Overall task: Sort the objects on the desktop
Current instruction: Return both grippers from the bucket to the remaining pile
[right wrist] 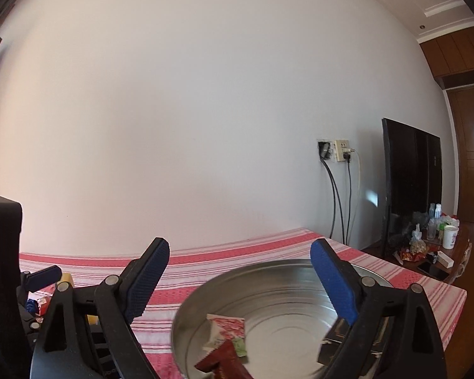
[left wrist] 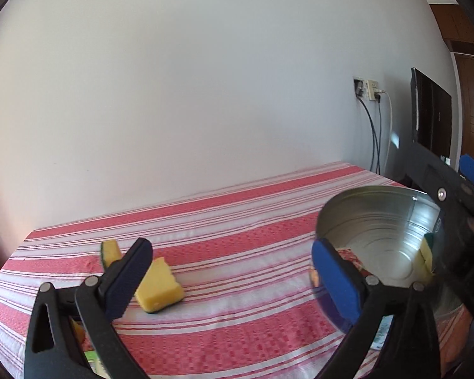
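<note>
- The bowl (right wrist: 268, 315), a steel basin at lower centre-right of the right wrist view, looks light, rigid and slick; its thin rim is probably the only good hold. It lies just below and ahead of the right gripper (right wrist: 240, 284), whose jaws stand wide and empty.
- A sponge (left wrist: 159, 285) at lower left of the left wrist view looks light, soft and squashy, best pinched across its flat faces. It lies on the cloth (left wrist: 221, 237) just beyond the left gripper (left wrist: 233, 276), open and empty.
- Snack packets (right wrist: 227, 334) in the bowl look thin and crinkly.
</note>
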Available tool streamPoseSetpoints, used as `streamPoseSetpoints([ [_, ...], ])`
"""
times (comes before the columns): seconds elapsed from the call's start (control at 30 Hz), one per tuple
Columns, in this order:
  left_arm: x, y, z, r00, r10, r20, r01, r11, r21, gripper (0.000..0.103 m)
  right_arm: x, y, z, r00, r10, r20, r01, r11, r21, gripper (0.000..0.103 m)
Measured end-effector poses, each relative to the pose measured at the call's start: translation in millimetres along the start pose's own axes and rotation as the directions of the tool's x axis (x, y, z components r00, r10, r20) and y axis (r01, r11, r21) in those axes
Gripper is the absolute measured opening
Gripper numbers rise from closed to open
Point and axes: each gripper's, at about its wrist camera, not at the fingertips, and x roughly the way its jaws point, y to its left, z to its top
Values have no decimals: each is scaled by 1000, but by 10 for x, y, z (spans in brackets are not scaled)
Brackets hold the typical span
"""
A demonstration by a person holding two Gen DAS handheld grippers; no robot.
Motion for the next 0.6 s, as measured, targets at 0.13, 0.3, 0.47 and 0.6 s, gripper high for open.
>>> streamPoseSetpoints([
  [0.13,-117,424,-58,997,77,1,-77,996,-41,102,-10,309,12,998,57,35,-57,998,9,98],
  [0.3,-238,915,-171,974,228,13,-227,971,-72,102,37,704,0,989,143,48,-145,989,41,98],
  [0.47,-323,1301,-300,949,314,12,-311,944,-110,102,154,1168,-84,978,204,42,-203,979,-18,98],
  [0.6,-337,1521,-395,927,374,-1,-372,920,-120,102,168,1364,-250,970,242,34,-241,970,-42,98],
])
